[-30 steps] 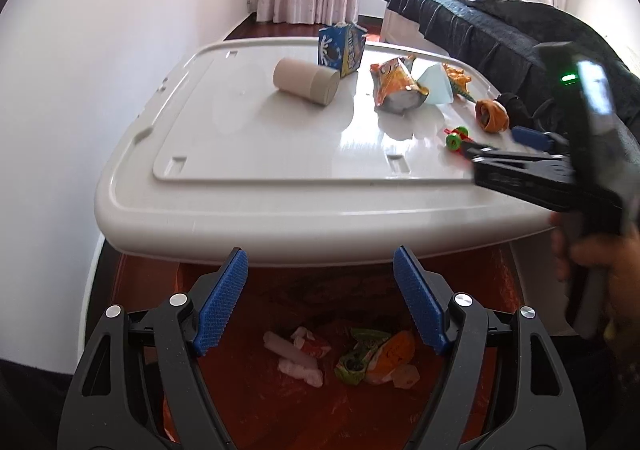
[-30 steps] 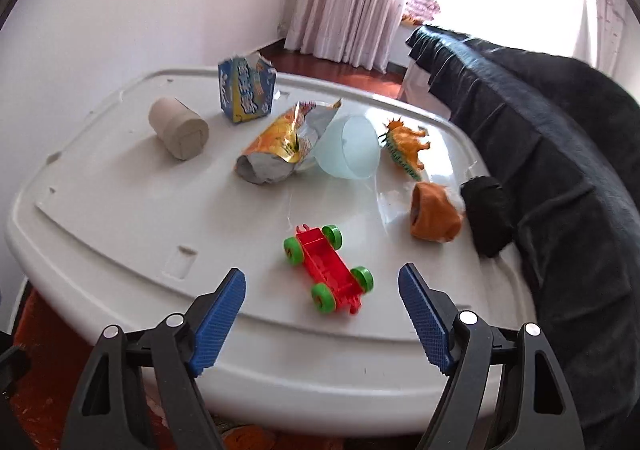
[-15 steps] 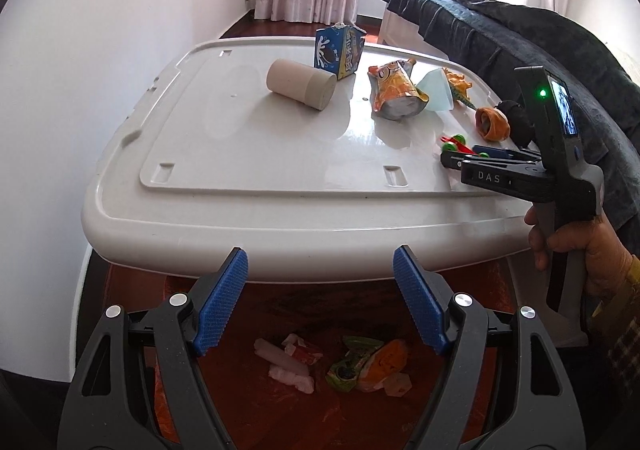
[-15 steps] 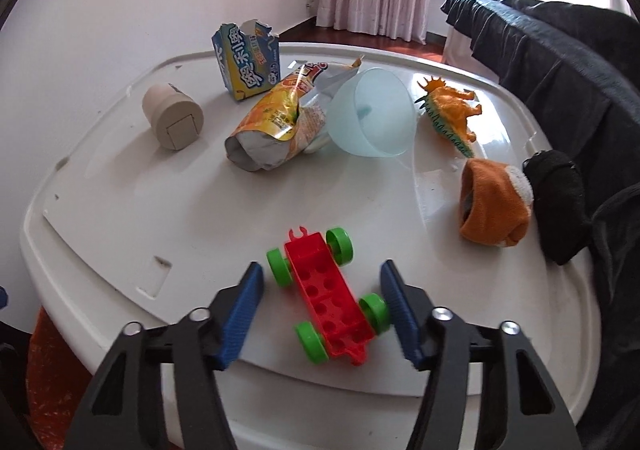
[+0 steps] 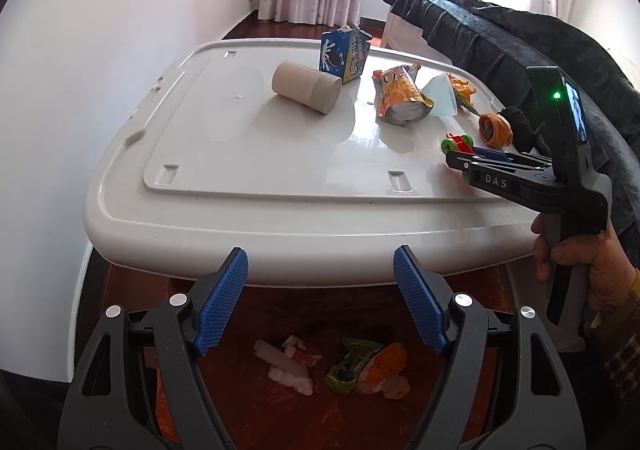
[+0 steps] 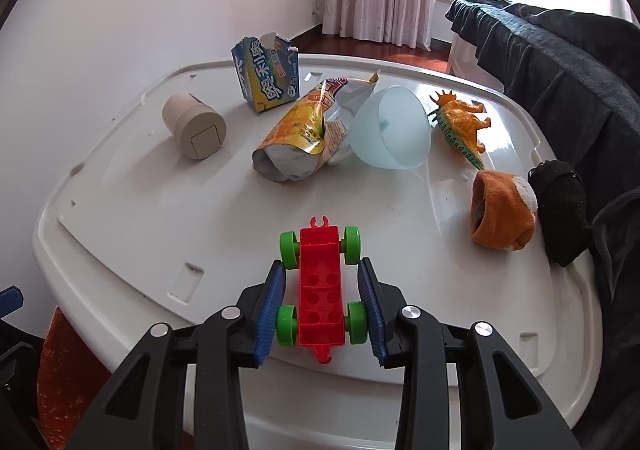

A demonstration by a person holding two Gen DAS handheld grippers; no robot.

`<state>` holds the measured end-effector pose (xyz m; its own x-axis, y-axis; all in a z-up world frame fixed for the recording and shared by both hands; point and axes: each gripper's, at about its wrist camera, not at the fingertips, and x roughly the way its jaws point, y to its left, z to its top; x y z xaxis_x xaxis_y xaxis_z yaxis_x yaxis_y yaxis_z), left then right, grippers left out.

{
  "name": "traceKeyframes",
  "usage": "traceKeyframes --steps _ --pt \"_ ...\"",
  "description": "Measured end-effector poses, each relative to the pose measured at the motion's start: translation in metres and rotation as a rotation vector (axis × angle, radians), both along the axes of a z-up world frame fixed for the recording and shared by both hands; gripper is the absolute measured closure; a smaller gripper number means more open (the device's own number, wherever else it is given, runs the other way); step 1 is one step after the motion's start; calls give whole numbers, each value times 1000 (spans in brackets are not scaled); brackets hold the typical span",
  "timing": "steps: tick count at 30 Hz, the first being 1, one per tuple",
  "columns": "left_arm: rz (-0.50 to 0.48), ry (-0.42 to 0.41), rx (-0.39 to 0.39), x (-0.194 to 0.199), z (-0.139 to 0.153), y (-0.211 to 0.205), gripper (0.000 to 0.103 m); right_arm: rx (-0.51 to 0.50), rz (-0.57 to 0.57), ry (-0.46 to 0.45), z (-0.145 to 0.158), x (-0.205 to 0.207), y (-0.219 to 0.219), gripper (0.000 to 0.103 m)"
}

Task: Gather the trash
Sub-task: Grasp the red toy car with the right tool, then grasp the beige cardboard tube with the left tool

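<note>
Jaws on my right gripper [image 6: 322, 304] have just been closing around the red toy car [image 6: 321, 298] and now touch its green wheels near the front edge of the white table [image 6: 168, 209]. Beyond the car lie the snack bag [image 6: 304, 133] and torn carton [image 6: 266, 77]. My left gripper [image 5: 320, 302] hangs open before the table, over the red bin [image 5: 280, 410].

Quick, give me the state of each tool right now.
Left tool: open, nothing between its fingers.
Right tool: has just been closing around the toy car; pads look to be touching its rear wheels.
</note>
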<state>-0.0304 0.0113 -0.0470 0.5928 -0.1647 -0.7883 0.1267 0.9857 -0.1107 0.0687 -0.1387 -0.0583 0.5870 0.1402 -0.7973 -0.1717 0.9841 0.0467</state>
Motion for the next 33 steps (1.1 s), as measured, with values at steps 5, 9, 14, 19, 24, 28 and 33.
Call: traceKeyframes --steps 5,9,14,19,24,28,33 --pt "7 2 -3 16 5 0 29 13 6 -43 18 -5 2 66" --pt "27 -18 -9 59 16 0 27 28 -2 -91 37 -9 0 66" --pt "90 21 -57 123 17 0 23 11 -3 -147 52 -12 -3 66" --pt "230 101 -151 177 3 -4 23 16 -21 -168 56 -8 -12 66" --pt "381 125 -172 213 -11 -18 22 36 -40 -180 60 -7 -22 66" --pt "444 111 -129 235 -15 -29 22 40 -42 -180 61 -7 -24 66" --pt "488 98 -48 253 -28 -32 36 49 -37 -194 63 -8 -23 66"
